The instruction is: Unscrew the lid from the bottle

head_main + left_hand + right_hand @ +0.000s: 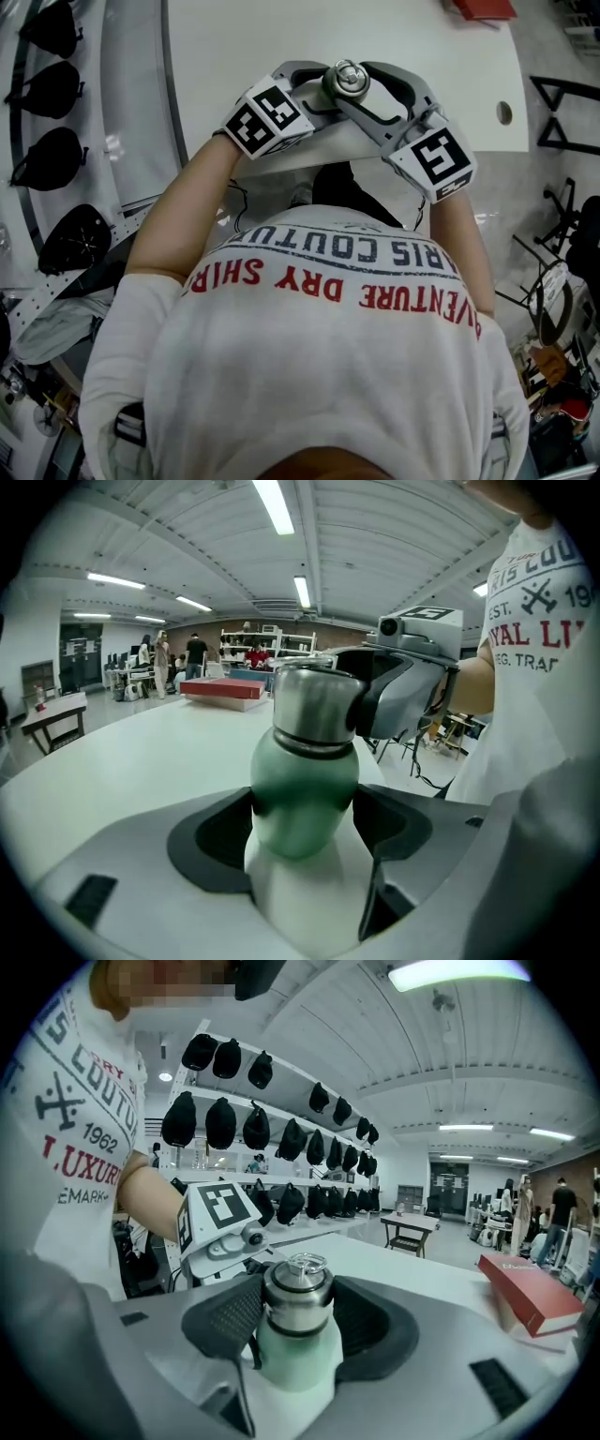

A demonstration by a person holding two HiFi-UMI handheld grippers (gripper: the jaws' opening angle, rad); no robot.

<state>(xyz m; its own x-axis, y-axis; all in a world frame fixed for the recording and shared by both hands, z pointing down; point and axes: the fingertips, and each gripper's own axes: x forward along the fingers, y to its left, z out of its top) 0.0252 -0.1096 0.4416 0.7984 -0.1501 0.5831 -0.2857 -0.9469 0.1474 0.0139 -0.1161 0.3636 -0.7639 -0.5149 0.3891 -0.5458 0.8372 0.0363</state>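
A bottle (305, 780) with a green-to-white body and a steel lid (314, 705) stands upright over the white table (234, 47). My left gripper (305, 832) is shut on the bottle's body, one jaw on each side. In the right gripper view my right gripper (296, 1309) is shut on the ringed steel lid (296, 1288), above the pale green shoulder (295, 1354). From the head view both grippers meet at the lid (348, 78), the left gripper (323, 94) from the left and the right gripper (372, 91) from the right. The bottle's base is hidden.
A flat red box (530, 1293) lies further along the table, also at the top of the head view (483, 7). Black caps (272, 1129) hang on a wall rack to the person's left. The person's torso is close behind the grippers. Other tables and people stand far off.
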